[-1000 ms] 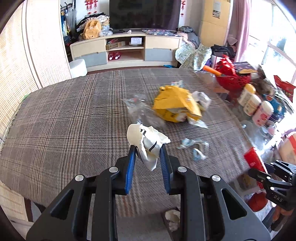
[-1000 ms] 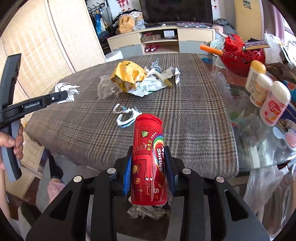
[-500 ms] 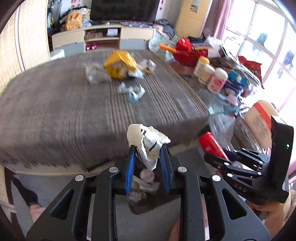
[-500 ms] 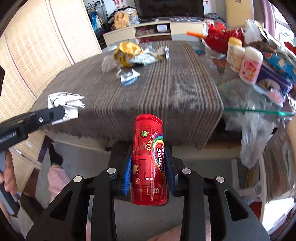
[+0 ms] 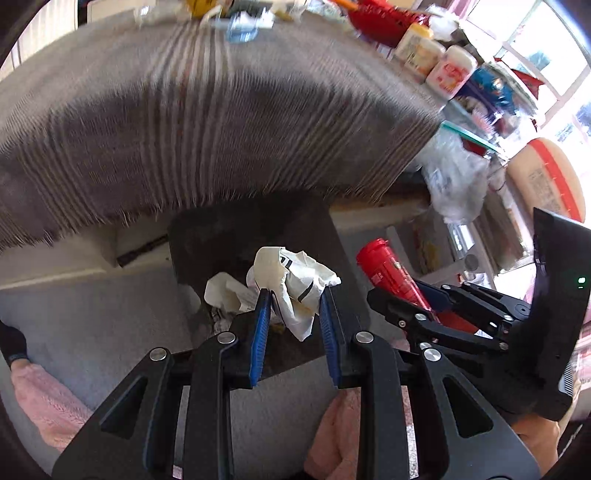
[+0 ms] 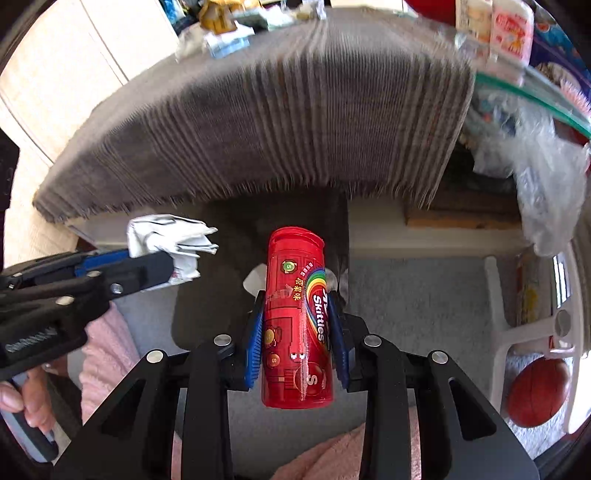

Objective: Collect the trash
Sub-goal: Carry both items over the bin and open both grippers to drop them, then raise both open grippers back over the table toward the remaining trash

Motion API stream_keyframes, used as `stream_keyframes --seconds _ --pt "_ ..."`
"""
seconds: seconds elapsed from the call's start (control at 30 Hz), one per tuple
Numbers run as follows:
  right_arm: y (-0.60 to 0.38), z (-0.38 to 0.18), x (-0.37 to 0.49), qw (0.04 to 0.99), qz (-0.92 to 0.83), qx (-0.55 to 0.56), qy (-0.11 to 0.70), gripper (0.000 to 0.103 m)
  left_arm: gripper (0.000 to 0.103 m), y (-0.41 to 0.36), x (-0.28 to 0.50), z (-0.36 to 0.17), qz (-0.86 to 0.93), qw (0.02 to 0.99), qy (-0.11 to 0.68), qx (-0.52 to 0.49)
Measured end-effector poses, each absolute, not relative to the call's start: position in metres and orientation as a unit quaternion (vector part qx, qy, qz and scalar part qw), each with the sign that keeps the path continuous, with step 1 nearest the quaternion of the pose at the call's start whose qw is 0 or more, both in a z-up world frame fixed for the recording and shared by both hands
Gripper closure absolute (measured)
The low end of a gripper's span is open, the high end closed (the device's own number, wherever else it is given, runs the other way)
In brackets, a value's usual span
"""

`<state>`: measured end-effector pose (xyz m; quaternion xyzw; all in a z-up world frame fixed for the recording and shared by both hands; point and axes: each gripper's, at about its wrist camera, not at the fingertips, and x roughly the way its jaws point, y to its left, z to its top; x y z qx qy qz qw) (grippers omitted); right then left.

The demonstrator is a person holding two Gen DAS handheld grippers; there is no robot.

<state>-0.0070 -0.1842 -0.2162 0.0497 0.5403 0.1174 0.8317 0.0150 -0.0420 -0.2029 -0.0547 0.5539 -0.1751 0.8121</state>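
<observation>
My left gripper (image 5: 294,295) is shut on a crumpled white paper wad (image 5: 291,280), held over a dark bin (image 5: 258,236) on the floor below the table edge. More crumpled paper (image 5: 225,291) lies inside that bin. My right gripper (image 6: 295,299) is shut on a red Skittles tube (image 6: 295,314), upright between the blue pads, also above the dark bin (image 6: 207,295). In the right wrist view the left gripper (image 6: 147,266) with its paper wad (image 6: 170,240) hangs just left of the tube. The left wrist view shows the Skittles tube (image 5: 391,269) to the right of the wad.
The table under a grey plaid cloth (image 5: 221,122) overhangs the bin; a yellow bag and scraps (image 6: 221,22) lie at its far side. Bottles (image 5: 443,70) and a clear plastic bag (image 5: 454,184) crowd the right. A white stool frame (image 6: 517,332) and an orange ball (image 6: 535,391) stand on the floor at right.
Both grippers have dropped from above the tabletop to below its front edge and tilted downward over the bin. Each still holds its item, and they have come closer together.
</observation>
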Motion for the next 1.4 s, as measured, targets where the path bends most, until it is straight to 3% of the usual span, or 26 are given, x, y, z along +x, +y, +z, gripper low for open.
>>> stream_keyframes --seconds 0.2,0.4,0.57,0.63,0.7,0.83,0.9,1.0,1.4 --pt "-0.179 -0.250 0.011 0.808 0.117 0.046 0.576 0.070 0.077 -0.040 0.043 -0.251 -0.170 0.783 0.595 -0.071" --pt "-0.174 -0.269 0.028 0.796 0.120 0.050 0.590 0.070 0.075 -0.035 0.059 -0.263 -0.167 0.774 0.606 -0.081" --pt "-0.167 -0.274 0.034 0.788 0.126 0.028 0.602 0.069 0.060 -0.025 0.066 -0.262 -0.145 0.777 0.607 -0.087" --pt "-0.166 -0.273 0.034 0.789 0.122 0.020 0.602 0.058 0.056 -0.023 0.066 -0.261 -0.143 0.776 0.608 -0.088" --pt "-0.166 -0.268 0.030 0.794 0.118 0.015 0.596 0.040 0.051 -0.021 0.063 -0.254 -0.137 0.782 0.603 -0.083" --pt "-0.165 -0.251 0.019 0.801 0.120 -0.003 0.586 0.033 0.025 -0.011 0.052 -0.232 -0.119 0.806 0.574 -0.082" --pt "-0.165 -0.244 0.011 0.805 0.115 -0.017 0.582 0.015 0.019 -0.007 0.046 -0.221 -0.115 0.815 0.562 -0.081" --pt "-0.168 -0.228 0.000 0.819 0.107 -0.029 0.562 0.005 0.010 -0.002 0.033 -0.204 -0.107 0.829 0.543 -0.074" --pt "-0.185 -0.162 0.005 0.840 0.111 0.014 0.531 0.003 0.008 0.015 0.015 -0.147 -0.101 0.855 0.505 -0.061"
